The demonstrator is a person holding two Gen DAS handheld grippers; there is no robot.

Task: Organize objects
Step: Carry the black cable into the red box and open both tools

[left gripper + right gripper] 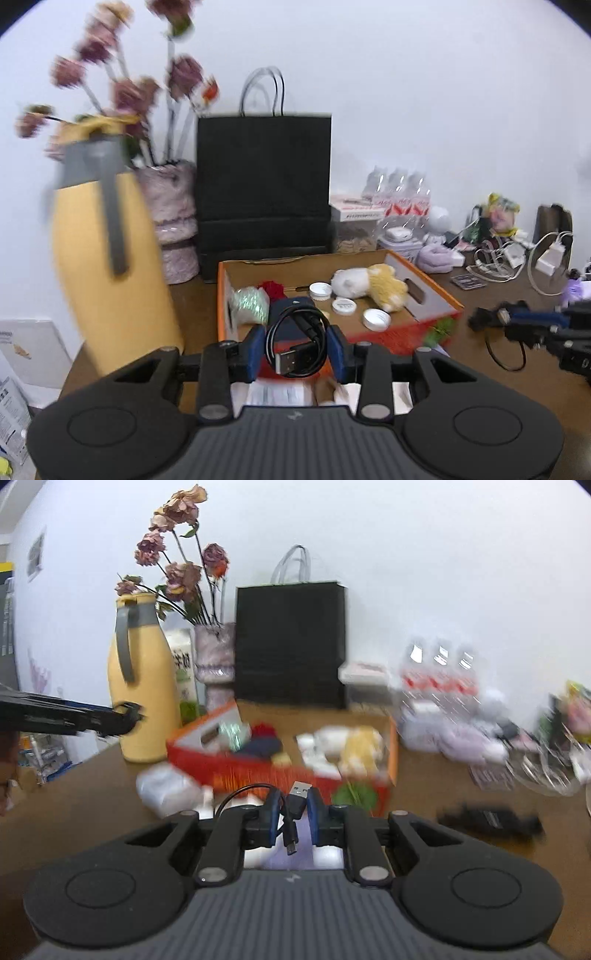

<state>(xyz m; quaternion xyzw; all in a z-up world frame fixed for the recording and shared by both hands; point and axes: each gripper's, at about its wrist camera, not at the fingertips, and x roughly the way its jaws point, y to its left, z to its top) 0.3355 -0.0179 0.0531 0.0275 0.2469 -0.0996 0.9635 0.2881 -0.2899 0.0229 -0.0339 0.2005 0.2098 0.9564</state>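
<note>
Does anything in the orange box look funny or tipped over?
Yes. The white and yellow plush toy lies flopped on its side in the orange cardboard box, among loose white round lids.

Cable coil [297, 341] black. Gripper pads [255, 349] blue. Box [436, 291] orange outside, brown inside. Jug [110, 280] yellow, grey handle. Paper bag [263, 184] black. Plush toy [369, 286] white and yellow. Flowers [177, 550] dusty pink. Table [74, 812] brown.
</note>
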